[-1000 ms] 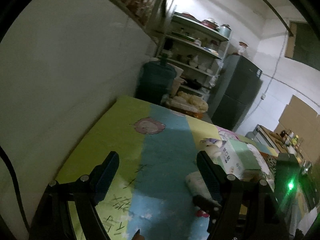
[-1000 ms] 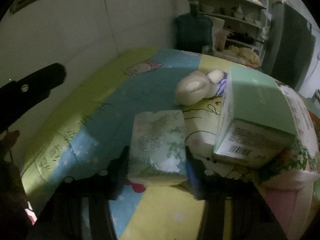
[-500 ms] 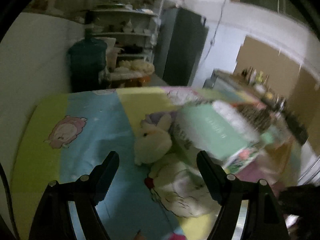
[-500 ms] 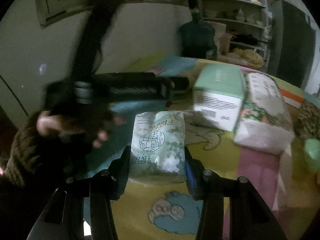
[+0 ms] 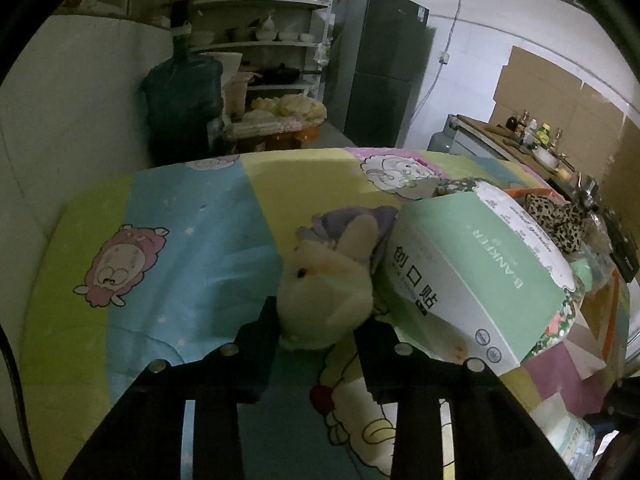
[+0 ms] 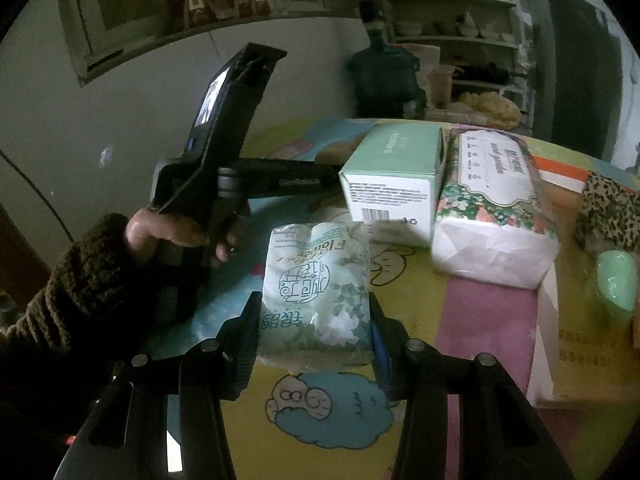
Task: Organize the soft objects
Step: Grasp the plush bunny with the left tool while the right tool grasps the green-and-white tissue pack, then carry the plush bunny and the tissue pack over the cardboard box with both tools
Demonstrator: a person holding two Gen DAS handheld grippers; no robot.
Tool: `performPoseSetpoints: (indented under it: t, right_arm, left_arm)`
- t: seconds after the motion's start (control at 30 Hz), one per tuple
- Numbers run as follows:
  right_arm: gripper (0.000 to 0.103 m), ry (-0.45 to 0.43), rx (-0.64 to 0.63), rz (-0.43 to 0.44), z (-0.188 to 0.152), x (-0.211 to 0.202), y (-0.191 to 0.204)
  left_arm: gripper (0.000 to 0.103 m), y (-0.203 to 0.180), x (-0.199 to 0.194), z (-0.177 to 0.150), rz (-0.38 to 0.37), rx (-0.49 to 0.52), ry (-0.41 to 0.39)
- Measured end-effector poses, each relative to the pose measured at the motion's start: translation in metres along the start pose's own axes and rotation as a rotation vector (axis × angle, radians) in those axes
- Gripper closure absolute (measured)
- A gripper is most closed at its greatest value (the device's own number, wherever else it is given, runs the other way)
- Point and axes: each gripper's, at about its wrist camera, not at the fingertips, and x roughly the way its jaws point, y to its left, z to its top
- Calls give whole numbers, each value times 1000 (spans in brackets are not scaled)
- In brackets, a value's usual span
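your left gripper (image 5: 316, 320) is clamped on the plush bunny (image 5: 326, 300) beside the mint box (image 5: 472, 280), w/ right gripper (image 6: 314, 328) squeezing the tissue pack (image 6: 316, 296).

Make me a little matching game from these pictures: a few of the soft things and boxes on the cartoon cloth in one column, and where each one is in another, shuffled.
Things:
1. plush bunny
2. flower-print tissue pack
3. mint green box
4. floral napkin pack

Places:
a. between the right gripper's fingers
b. to the right of the mint green box, touching it
c. between the left gripper's fingers
d. on the cloth behind the tissue pack

Pairs: 1-c, 2-a, 3-d, 4-b
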Motion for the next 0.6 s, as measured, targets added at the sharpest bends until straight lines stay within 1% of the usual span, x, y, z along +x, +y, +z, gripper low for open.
performPoseSetpoints:
  t: [0.17, 0.43, 0.6]
  right_arm:
    - [54, -8, 1, 3, -2, -3, -1]
    - [54, -40, -30, -2, 2, -8, 7]
    - [54, -71, -42, -12, 6, -17, 10]
  left_arm:
    - [69, 0, -6, -1, 12, -2, -27]
    - [69, 6, -35, -3, 51, -66, -132]
    - [69, 5, -62, -4, 52, -121, -204]
